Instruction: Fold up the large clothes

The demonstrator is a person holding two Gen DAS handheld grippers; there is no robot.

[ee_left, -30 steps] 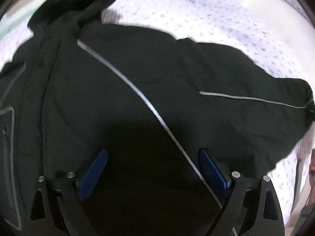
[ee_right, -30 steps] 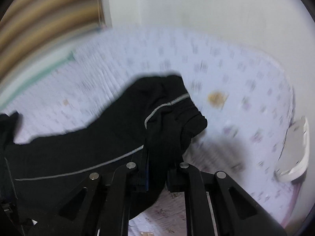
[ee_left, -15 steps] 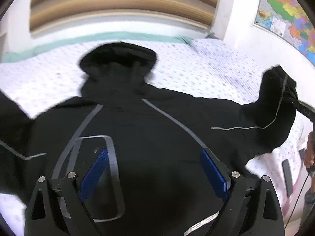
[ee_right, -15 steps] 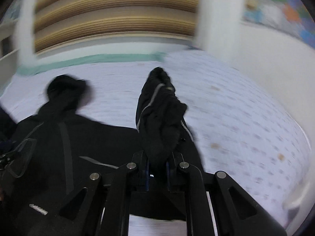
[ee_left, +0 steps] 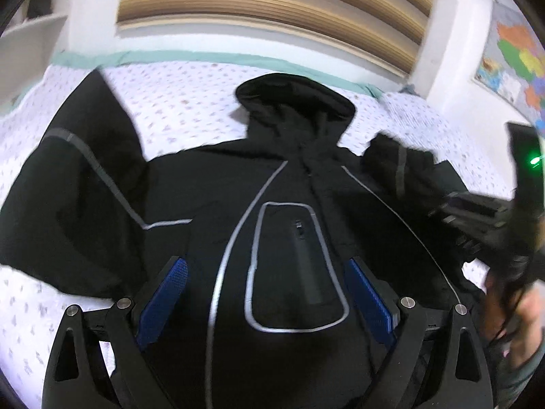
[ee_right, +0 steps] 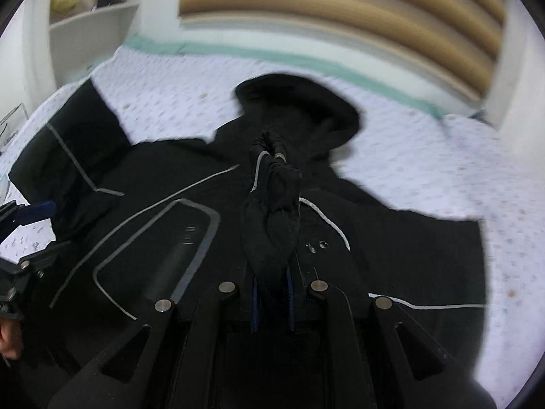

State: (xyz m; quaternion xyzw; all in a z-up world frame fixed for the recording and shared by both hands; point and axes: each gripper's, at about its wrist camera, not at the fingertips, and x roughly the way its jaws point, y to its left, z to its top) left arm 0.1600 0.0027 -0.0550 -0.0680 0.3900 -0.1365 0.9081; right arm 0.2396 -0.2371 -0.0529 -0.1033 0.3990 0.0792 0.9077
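A black hooded jacket (ee_left: 293, 211) with grey reflective piping lies face up on the bed, hood (ee_left: 294, 97) toward the headboard. It also shows in the right wrist view (ee_right: 177, 225). My left gripper (ee_left: 269, 296) is open and empty above the jacket's chest pocket. My right gripper (ee_right: 272, 301) is shut on the jacket's right sleeve cuff (ee_right: 272, 204) and holds it up over the chest. In the left wrist view that sleeve (ee_left: 398, 167) hangs folded inward at the right. The other sleeve (ee_left: 81, 170) lies spread out to the left.
The bed (ee_left: 190, 102) has a white dotted sheet with a green edge (ee_right: 272, 56). A striped headboard (ee_left: 272, 3) and wall stand behind. A map (ee_left: 514, 61) hangs at the right. Shelves (ee_right: 88, 24) stand at the left.
My right gripper has carried the sleeve cuff from the bed's right side inward over the jacket's chest. My left gripper has pulled back and tilted up, staying open.
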